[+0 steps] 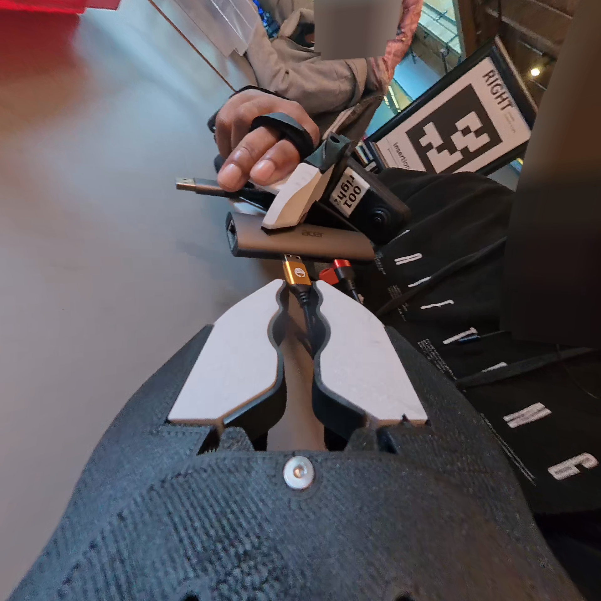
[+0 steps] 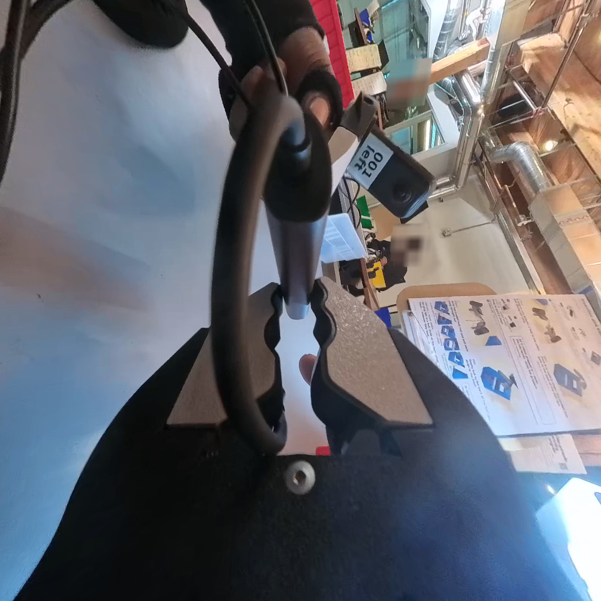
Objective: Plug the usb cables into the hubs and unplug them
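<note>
Nearest the lens in the left wrist view, the left hand-held gripper point(image 1: 298, 287) is pinching the black cord just behind an orange USB plug point(image 1: 295, 272), whose metal tip is sitting in a port on the side of the grey hub point(image 1: 302, 242). Beside it on the right, a red plug point(image 1: 338, 271) is lying under the hub. Above, the right hand-held gripper point(image 1: 279, 224) is clamping the hub's end over the white tabletop point(image 1: 97, 227); in the right wrist view its fingers are squeezing the hub point(image 2: 296, 260), with a black cable point(image 2: 224, 292) looping past.
</note>
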The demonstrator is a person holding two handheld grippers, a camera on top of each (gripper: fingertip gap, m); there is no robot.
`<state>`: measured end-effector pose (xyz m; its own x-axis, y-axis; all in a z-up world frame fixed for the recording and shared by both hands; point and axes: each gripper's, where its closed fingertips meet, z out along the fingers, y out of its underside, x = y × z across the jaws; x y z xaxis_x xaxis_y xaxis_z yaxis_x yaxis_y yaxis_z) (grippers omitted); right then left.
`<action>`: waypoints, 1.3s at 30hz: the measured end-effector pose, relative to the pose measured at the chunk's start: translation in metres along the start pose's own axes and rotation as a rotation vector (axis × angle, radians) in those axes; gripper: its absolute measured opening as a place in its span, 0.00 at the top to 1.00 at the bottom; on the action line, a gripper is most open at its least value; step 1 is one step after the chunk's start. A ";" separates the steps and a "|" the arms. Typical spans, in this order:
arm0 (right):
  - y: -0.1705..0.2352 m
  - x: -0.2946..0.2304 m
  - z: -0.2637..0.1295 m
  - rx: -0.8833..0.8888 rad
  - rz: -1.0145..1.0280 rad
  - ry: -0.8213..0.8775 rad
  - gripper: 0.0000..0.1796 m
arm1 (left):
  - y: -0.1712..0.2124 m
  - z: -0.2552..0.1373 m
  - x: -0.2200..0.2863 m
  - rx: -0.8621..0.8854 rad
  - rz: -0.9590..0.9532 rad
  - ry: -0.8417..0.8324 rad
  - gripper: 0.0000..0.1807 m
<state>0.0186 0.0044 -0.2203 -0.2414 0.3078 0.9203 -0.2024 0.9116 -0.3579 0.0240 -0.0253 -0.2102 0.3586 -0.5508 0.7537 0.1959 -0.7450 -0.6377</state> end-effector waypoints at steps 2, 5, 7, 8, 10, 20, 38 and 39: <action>0.000 0.001 0.000 -0.001 0.016 0.012 0.91 | 0.002 0.001 -0.002 -0.008 0.008 -0.009 0.93; -0.010 -0.004 0.002 0.038 0.020 -0.015 0.90 | -0.006 0.010 -0.005 0.052 0.012 -0.034 1.00; -0.029 -0.027 0.012 0.064 -0.052 -0.089 0.90 | -0.013 0.023 0.006 0.044 0.050 -0.010 1.00; -0.031 -0.028 0.015 0.053 -0.087 -0.082 0.90 | -0.011 0.025 0.003 -0.015 0.105 -0.072 1.00; -0.024 -0.010 0.013 0.052 -0.029 -0.032 0.90 | -0.029 0.006 0.000 0.037 0.167 -0.173 1.00; 0.012 0.013 -0.004 -0.030 0.010 0.027 0.90 | 0.023 -0.029 -0.032 -0.234 0.274 -0.562 0.88; 0.009 0.019 -0.013 0.011 0.037 0.011 0.90 | 0.087 -0.006 -0.051 -0.470 0.463 -0.844 0.96; 0.008 0.017 -0.013 0.011 0.024 0.006 0.90 | 0.081 -0.006 -0.049 -0.437 0.426 -0.792 0.96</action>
<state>0.0247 0.0204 -0.2051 -0.2402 0.3308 0.9126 -0.2069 0.9011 -0.3811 0.0165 -0.0607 -0.2977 0.8571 -0.5127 0.0505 -0.3862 -0.7042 -0.5958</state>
